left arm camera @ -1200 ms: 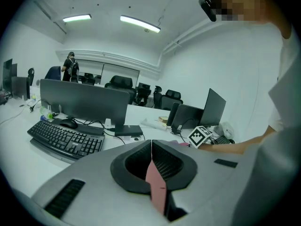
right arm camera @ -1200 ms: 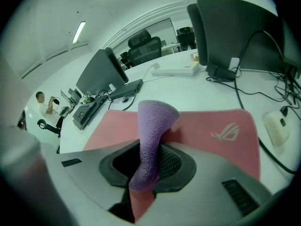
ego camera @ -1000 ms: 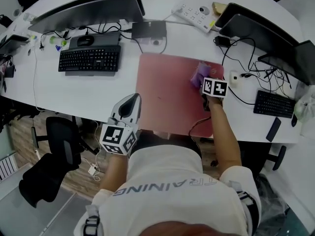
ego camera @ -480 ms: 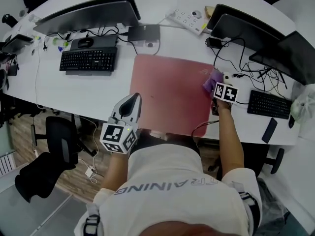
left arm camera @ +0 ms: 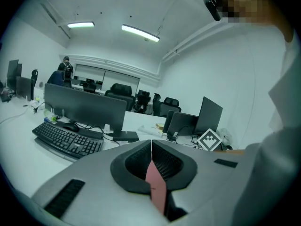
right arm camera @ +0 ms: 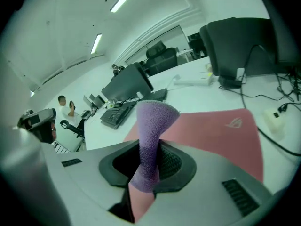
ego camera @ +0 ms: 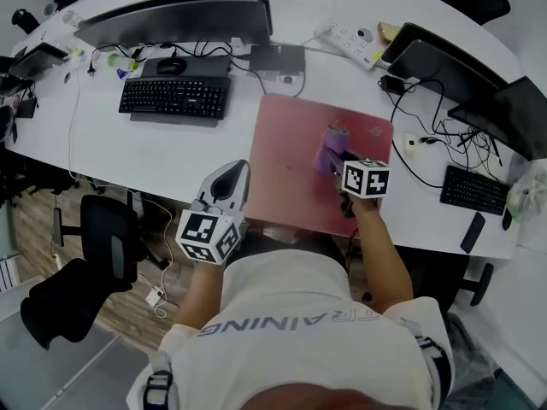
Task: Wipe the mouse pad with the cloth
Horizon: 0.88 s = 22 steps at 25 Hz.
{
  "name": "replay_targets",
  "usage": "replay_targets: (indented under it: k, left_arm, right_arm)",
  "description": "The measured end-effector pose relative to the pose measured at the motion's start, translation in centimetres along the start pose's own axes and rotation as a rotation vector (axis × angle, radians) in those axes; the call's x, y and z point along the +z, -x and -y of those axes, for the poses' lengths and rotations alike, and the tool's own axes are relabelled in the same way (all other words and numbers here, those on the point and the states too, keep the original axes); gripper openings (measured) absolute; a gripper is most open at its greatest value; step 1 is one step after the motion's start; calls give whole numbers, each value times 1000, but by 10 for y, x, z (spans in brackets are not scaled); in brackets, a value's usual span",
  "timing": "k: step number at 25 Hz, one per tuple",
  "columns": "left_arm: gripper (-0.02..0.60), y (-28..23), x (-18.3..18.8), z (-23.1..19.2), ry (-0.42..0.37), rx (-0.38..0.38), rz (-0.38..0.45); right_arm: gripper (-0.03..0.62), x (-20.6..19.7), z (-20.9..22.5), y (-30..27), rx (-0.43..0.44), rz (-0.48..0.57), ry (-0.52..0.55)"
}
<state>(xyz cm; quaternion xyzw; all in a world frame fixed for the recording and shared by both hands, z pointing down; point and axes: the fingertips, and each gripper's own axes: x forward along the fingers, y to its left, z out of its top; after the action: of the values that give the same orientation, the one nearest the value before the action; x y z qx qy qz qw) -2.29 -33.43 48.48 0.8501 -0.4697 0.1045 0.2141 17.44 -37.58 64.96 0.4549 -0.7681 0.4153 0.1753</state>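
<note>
Left gripper (ego camera: 232, 172) pressed shut, empty, hanging by the white desk's (ego camera: 162, 156) near edge. Flat pink mouse pad (ego camera: 286, 173) mid-desk. Right gripper (ego camera: 340, 167) clamped on fuzzy purple cloth (ego camera: 328, 147), bunched over pad's right half.

Mouse pad (ego camera: 286, 169) left half bare, open; black box (ego camera: 278, 57) near far edge, cables (ego camera: 402, 109) (tangled) flank right edge.

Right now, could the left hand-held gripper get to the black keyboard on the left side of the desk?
Probably yes. The left hand-held gripper hangs at the near edge of the white desk, jaws together and empty. Only bare desk surface lies between it and the black keyboard, so a forward stretch looks enough.
</note>
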Motion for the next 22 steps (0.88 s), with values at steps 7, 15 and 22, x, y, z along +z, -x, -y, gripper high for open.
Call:
replay_targets:
  k: [7, 15, 22]
  left_arm:
    - [32, 61, -6, -85, 27, 57, -3]
    - [32, 108, -19, -156, 50, 84, -15]
    - [32, 119, -19, -171, 50, 87, -9]
  right_arm:
    - [98, -27, -130, -93, 121, -90, 18]
    - [98, -58, -218, -175, 141, -202, 89]
    - [98, -81, -185, -185, 9, -273, 106]
